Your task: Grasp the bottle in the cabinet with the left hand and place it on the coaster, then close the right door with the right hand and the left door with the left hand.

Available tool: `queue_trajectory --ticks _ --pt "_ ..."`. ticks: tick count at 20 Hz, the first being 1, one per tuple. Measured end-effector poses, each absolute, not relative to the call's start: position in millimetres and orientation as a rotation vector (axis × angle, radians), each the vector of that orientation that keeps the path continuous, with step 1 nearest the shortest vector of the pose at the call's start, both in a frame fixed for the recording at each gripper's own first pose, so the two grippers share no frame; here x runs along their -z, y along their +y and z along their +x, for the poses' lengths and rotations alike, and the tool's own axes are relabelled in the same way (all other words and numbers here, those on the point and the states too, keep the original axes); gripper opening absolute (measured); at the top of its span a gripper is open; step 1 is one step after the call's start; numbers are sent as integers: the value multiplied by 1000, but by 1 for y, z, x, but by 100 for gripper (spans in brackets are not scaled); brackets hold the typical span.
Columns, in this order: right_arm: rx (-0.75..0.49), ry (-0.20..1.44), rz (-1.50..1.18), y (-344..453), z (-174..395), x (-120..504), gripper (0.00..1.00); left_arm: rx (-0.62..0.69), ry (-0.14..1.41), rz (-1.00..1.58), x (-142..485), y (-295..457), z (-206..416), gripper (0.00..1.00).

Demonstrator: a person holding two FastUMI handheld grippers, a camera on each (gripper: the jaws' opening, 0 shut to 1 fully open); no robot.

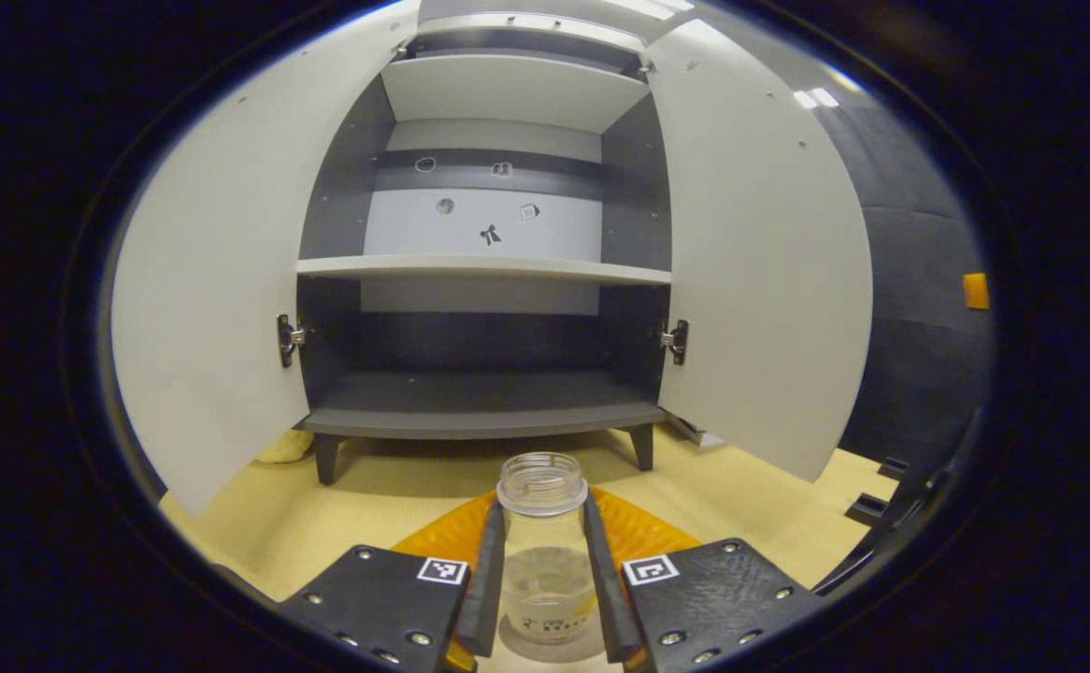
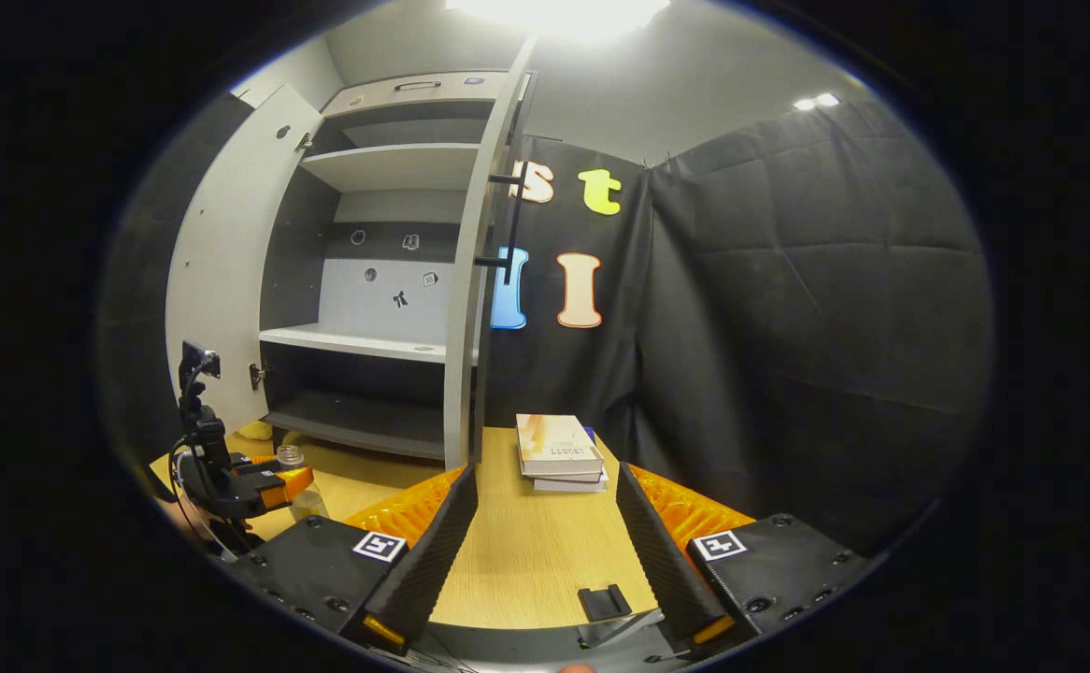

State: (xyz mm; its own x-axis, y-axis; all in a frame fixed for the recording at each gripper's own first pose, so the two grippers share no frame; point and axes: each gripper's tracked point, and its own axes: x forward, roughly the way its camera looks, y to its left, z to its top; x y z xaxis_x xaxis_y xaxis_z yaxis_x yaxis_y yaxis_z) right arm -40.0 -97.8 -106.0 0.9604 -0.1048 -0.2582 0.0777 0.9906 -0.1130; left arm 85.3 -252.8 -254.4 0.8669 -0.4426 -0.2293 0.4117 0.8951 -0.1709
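On the left, the left gripper (image 1: 543, 561) holds the bottle (image 1: 542, 547): its two fingers (image 1: 484, 579) press on both sides of the clear, uncapped glass, which stands upright on the desk (image 1: 395, 486) in front of the cabinet (image 1: 484, 280). A round grey disc, probably the coaster (image 1: 545, 645), shows under the bottle's base, but I cannot tell if the bottle really rests on it or is just above it. Behind the bottle, both doors are wide open, the left door (image 1: 218, 308) and the right door (image 1: 760, 271), and the shelves inside are bare except for small stickers on the back wall. In the right gripper view, the left gripper (image 2: 294, 484) with the bottle (image 2: 297, 486) stays low at the left side, near the cabinet's foot. Further right, the right gripper (image 2: 545, 533) hovers over the desk with its fingers (image 2: 433, 551) spread apart and nothing between them. Beyond it, a stack of books (image 2: 559, 453) lies beside the right door's edge (image 2: 466, 308).
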Motion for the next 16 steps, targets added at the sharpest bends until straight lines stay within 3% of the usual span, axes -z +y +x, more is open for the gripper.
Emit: queue_trajectory --ticks 1,5,6,7,9,11,16 --pt "90 265 -98 -98 -39 105 92 443 273 -125 255 -253 84 46" --pt "83 261 -86 -96 -34 102 95 440 293 -113 255 -250 81 52" --pt "82 255 -80 -95 -31 100 95 448 297 -106 253 -251 78 58" --pt "80 250 -71 -95 -30 98 92 449 296 -101 250 -250 76 72" --pt "78 238 -52 -97 -23 92 95 438 288 -93 237 -247 75 90" --pt "77 217 -32 -101 -16 81 92 425 265 -91 214 -241 76 90" --pt "64 171 10 -117 13 52 95 406 188 -85 144 -222 67 90"
